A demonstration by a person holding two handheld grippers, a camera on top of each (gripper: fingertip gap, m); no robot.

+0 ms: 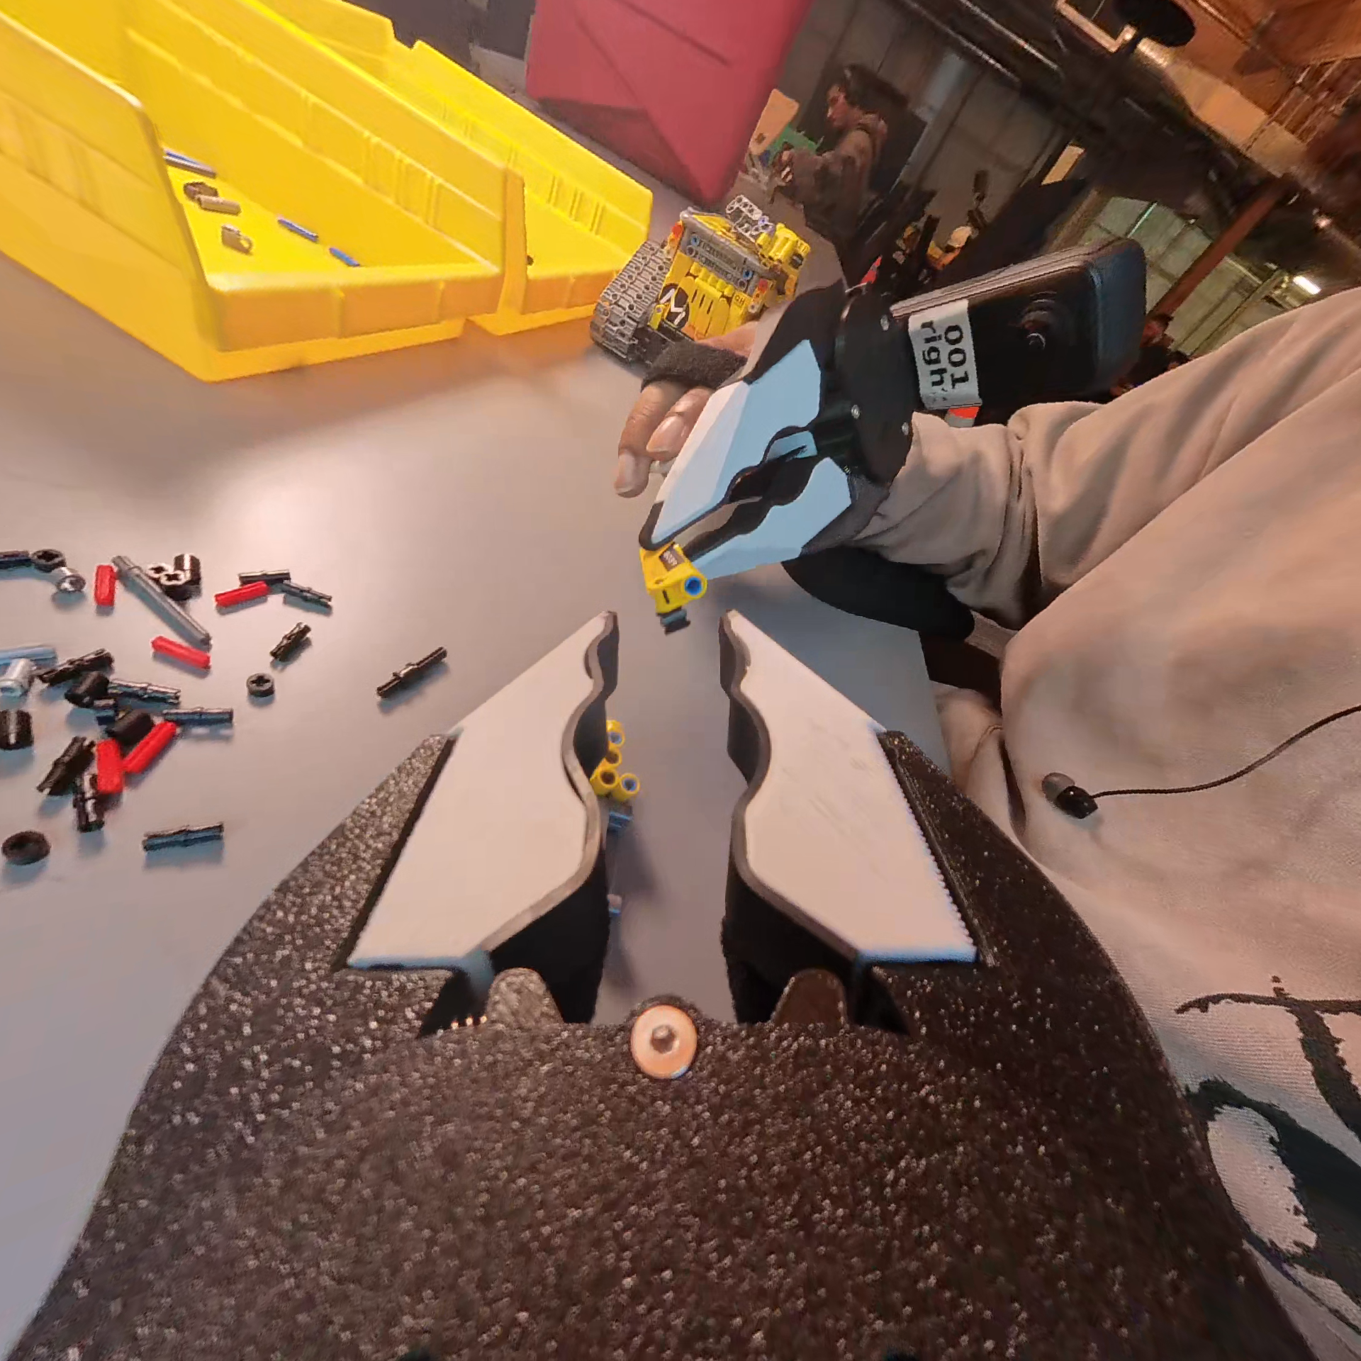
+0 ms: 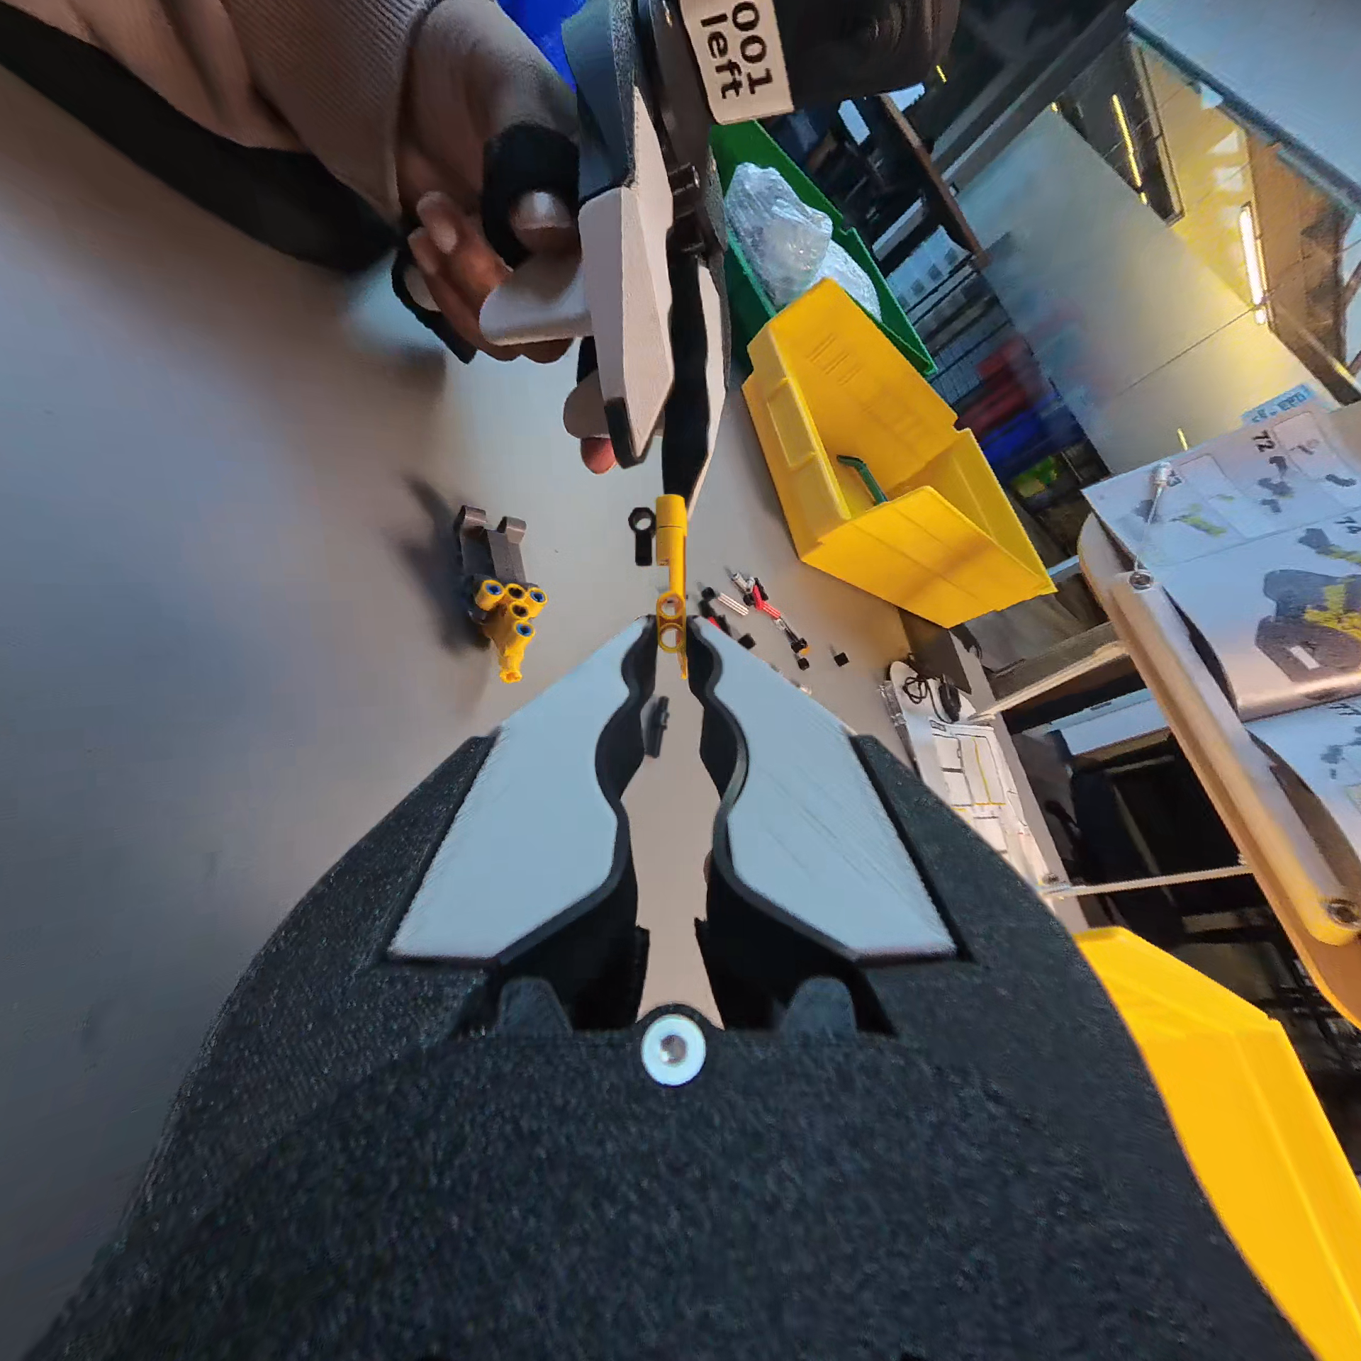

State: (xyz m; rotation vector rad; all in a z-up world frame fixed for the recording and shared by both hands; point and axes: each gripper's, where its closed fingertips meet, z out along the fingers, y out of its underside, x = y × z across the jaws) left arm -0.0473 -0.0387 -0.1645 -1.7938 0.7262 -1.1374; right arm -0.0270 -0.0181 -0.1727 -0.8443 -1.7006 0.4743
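Observation:
My right gripper (image 2: 672, 633) is shut on a slim yellow beam piece (image 2: 672, 567), which sticks out past its tips above the grey table (image 2: 184, 515). In the left wrist view the right gripper (image 1: 681, 563) holds that yellow piece (image 1: 666, 582) just beyond my left gripper (image 1: 670, 626), which is open and empty. The left gripper (image 2: 663, 464) hangs close over the far end of the piece, fingers apart. A small yellow and grey assembly with blue pins (image 2: 504, 589) lies on the table, partly hidden under the left fingers (image 1: 615, 766).
Loose black and red pins (image 1: 110, 700) are scattered to the left. A yellow divided bin (image 1: 331, 309), a yellow tracked model (image 1: 700, 287) and a red bin (image 1: 648, 74) stand farther off. Another yellow bin (image 2: 884, 471), a green bin (image 2: 781, 221) and an instruction booklet (image 2: 1252, 552) lie to the right. Across from one pair of fingers to the other is roughly 4 centimetres.

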